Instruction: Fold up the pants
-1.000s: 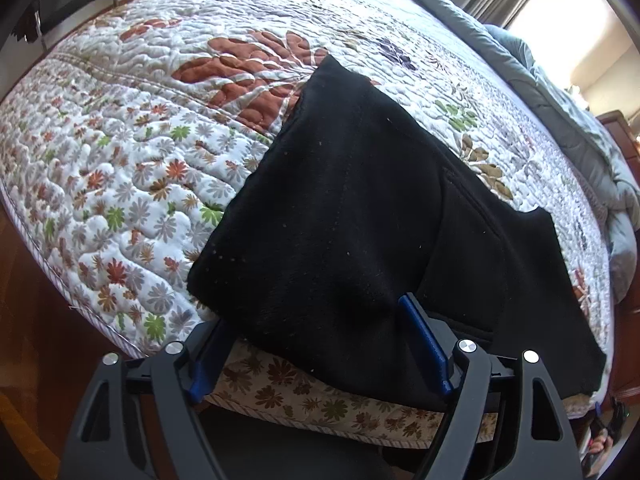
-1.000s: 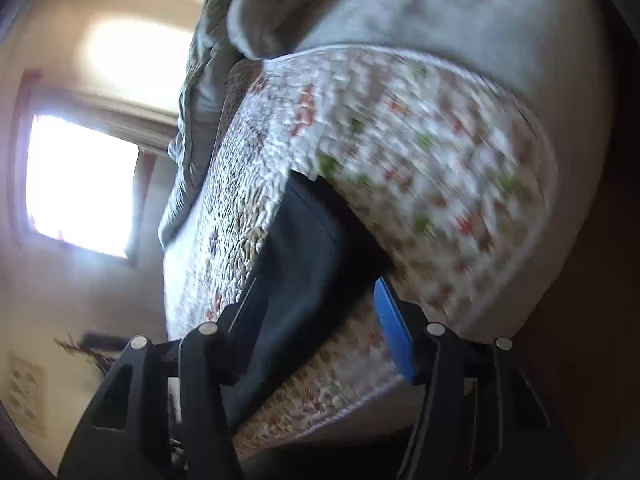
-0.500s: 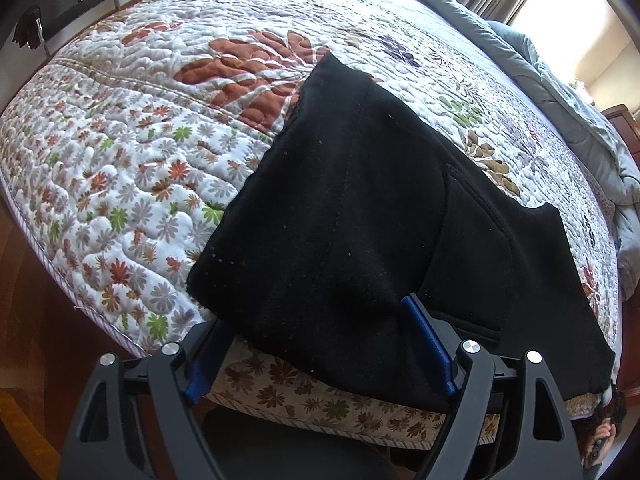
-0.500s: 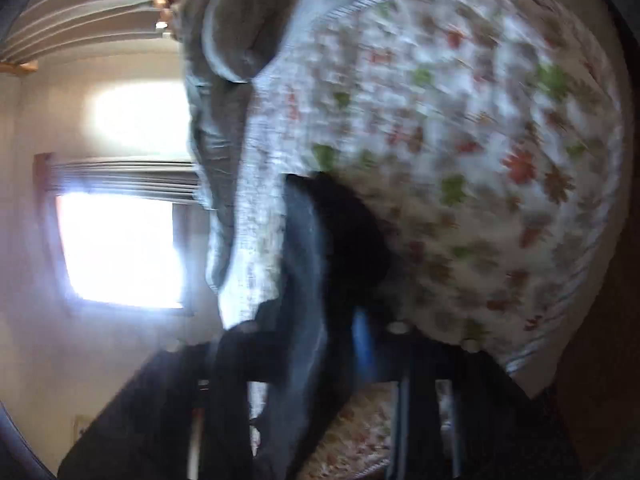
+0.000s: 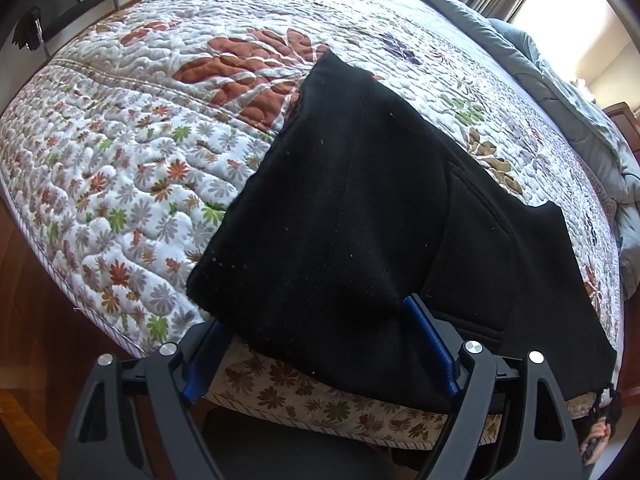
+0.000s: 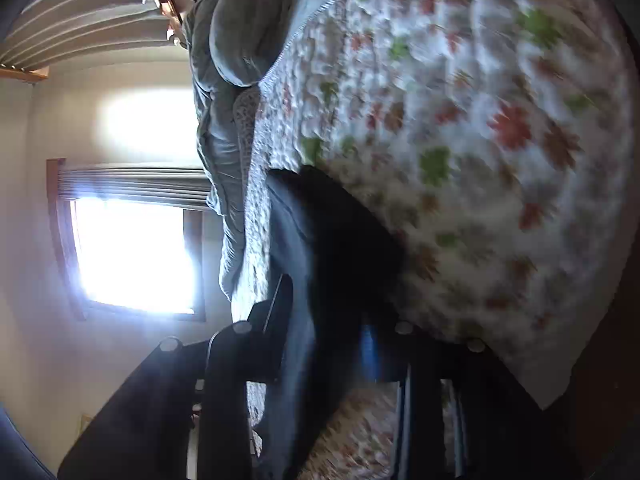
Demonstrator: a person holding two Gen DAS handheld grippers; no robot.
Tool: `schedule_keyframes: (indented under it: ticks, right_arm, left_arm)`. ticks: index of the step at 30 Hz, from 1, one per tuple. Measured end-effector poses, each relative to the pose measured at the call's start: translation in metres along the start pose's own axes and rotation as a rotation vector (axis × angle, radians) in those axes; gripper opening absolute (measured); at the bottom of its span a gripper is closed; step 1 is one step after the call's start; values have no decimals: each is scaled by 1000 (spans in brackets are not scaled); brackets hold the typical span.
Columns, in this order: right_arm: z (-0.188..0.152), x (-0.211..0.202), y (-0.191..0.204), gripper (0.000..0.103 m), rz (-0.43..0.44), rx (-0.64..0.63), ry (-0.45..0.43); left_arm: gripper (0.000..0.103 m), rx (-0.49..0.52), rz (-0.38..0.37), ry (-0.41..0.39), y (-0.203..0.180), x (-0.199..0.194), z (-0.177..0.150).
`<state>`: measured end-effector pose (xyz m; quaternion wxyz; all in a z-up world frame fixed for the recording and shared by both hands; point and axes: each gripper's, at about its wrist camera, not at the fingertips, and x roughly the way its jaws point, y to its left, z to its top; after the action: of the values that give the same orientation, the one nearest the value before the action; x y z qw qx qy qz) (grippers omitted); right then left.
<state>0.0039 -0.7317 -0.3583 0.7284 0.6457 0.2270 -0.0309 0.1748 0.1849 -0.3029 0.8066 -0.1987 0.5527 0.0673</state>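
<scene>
The pants [image 5: 360, 216] lie folded in a black slab on the quilt [image 5: 132, 184], right at the near edge of the bed, one end hanging a little past the rim. The left gripper [image 5: 320, 344] sits low at that edge with its jaws spread wide, the blue pads [image 5: 430, 340] on either side of the overhanging fold — the cloth lies between them, but nothing is pinched. The right gripper [image 6: 324, 332], rolled on its side in a blurred view, has come in at the other end of the pants [image 6: 320, 248]; dark cloth runs between its fingers, yet the smear hides whether they are clamped on it or only straddling it. I cannot tell.

The risk I see is at the edge. The fold is thick and soft, and if the left jaws close on only the top layers, the lower ones would likely slip loose and the stack would open when lifted. Closing too low could catch the quilt border along with the cloth. And if one end rises before the other is secure, the bundle may sag off the bed toward the floor [image 5: 24, 320] — an uneven lift would undo the fold.
</scene>
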Motion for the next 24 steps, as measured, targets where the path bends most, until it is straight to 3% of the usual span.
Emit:
schedule_keyframes:
  ticks: [2, 6, 8, 14, 19, 24]
  right_arm:
    - [6, 9, 3, 31, 19, 2, -5]
    - [4, 14, 0, 14, -25, -3, 8]
    - [3, 9, 1, 11, -38, -3, 6]
    - [-3, 6, 36, 10, -102, -92, -23]
    - [-13, 7, 79, 10, -227, -228, -40]
    - [-29, 6, 130, 10, -284, -367, -62]
  left_arm:
    - [84, 0, 2, -1, 0, 0, 0]
    - [85, -3, 4, 0, 1, 0, 1]
    - [86, -1, 13, 1, 0, 1, 1]
    - [88, 2, 25, -1, -2, 1, 1]
    - [88, 1, 28, -5, -2, 0, 0]
    - [88, 1, 28, -6, -2, -1, -1]
